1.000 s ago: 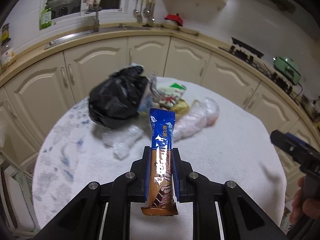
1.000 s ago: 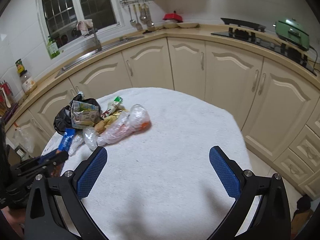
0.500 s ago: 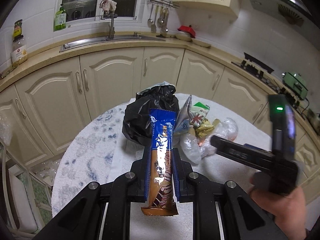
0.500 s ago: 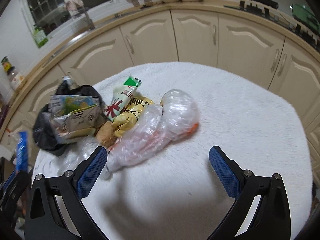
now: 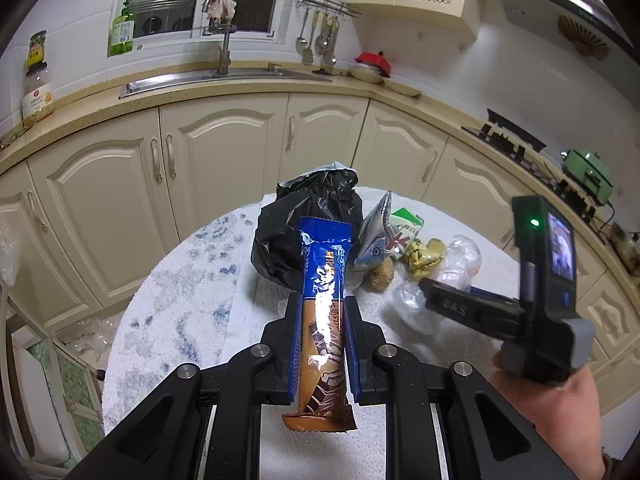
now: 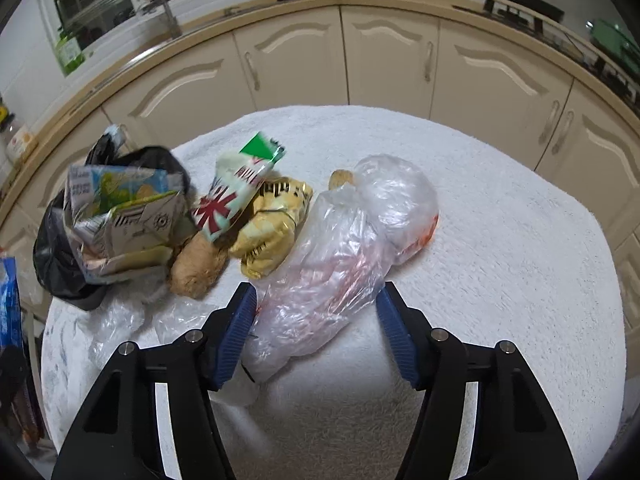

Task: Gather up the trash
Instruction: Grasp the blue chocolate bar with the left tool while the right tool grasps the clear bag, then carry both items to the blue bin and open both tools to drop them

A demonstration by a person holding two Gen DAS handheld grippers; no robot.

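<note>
The left tongs (image 5: 322, 344) are clenched on a long blue-and-brown foil snack wrapper (image 5: 325, 304), which stands up between the pads, its top end reaching toward the crumpled black plastic bag (image 5: 308, 228) just ahead on the white towel-covered counter (image 6: 500, 240). To the right of that bag lie a torn green-and-white packet (image 6: 240, 188) and a crumpled gold foil wrapper (image 6: 272, 228). Further right, the right tongs (image 6: 316, 320) are closing around the near end of a clear crinkled plastic bag (image 6: 352, 240); the left pad touches the film while the right pad is still apart from it. To do this well, the tongs should probably pinch a bunched fold low against the towel, since thin film may slip, and should avoid snagging the towel's pile.
</note>
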